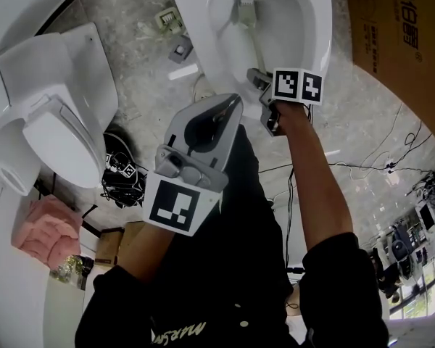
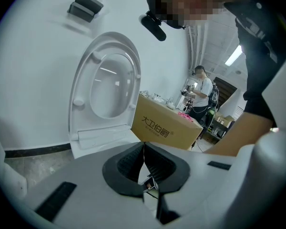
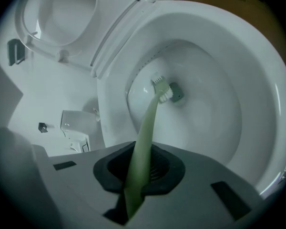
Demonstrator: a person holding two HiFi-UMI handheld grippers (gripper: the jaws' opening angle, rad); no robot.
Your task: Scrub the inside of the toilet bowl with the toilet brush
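Jaws of the right gripper (image 1: 264, 98) are being shown, in the head view, clamped on the pale green plastic toilet brush (image 1: 245, 11), its head inside the white ceramic toilet bowl (image 1: 319, 27). In the left gripper view, the left gripper (image 2: 144, 163) is being held closed and empty, outside the bowl. In the right gripper view, the brush head is being held against the bowl's inner wall.

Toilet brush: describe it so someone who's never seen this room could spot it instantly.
Find the open white toilet bowl at the head view's top. The toilet brush runs from the right gripper down into it. It alone is pale green, white-bristled, amid white porcelain.
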